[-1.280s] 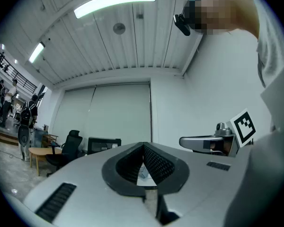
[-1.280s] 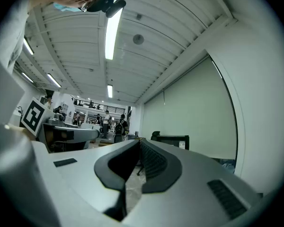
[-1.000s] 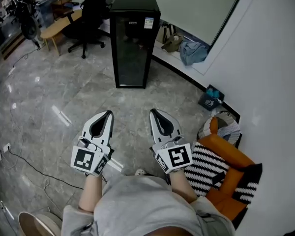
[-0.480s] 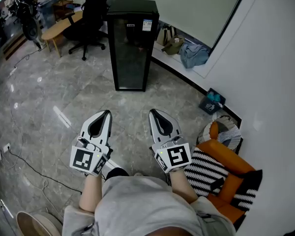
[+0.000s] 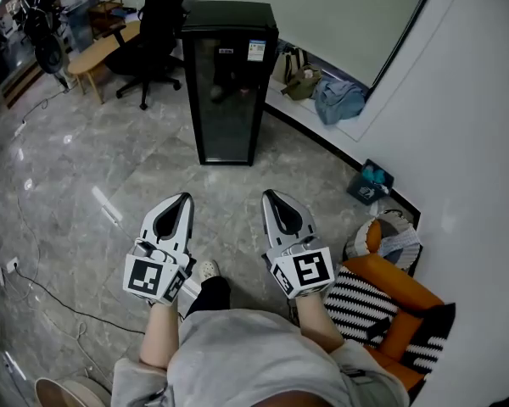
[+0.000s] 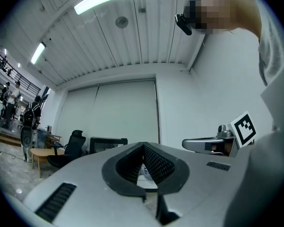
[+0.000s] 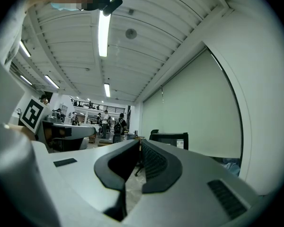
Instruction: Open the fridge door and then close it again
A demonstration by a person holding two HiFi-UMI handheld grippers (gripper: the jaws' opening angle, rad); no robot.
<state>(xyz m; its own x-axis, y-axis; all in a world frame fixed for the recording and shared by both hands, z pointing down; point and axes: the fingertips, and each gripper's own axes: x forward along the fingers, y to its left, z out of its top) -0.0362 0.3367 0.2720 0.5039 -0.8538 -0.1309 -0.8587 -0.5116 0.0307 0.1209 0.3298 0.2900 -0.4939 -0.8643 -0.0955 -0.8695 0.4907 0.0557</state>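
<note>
**Fridge yet to be reached, with both grippers held shut and empty**

The door could be missed or scraped if the black fridge [image 5: 229,83] is met with fingers pressed together, as they are shown on the left gripper [image 5: 184,197] and the right gripper [image 5: 270,194], with nothing held in either. The slim cabinet could be shoved by too hard a pull, and the office chair [image 5: 157,24] just beside it could be struck if the door is swung that way. The fridge is seen standing on the marble floor [image 5: 85,159] near the far wall, well apart from both grippers. It is tall and narrow, its dark glass door [image 5: 226,108] is closed, and a small label [image 5: 256,51] is fixed near the top corner.
</note>
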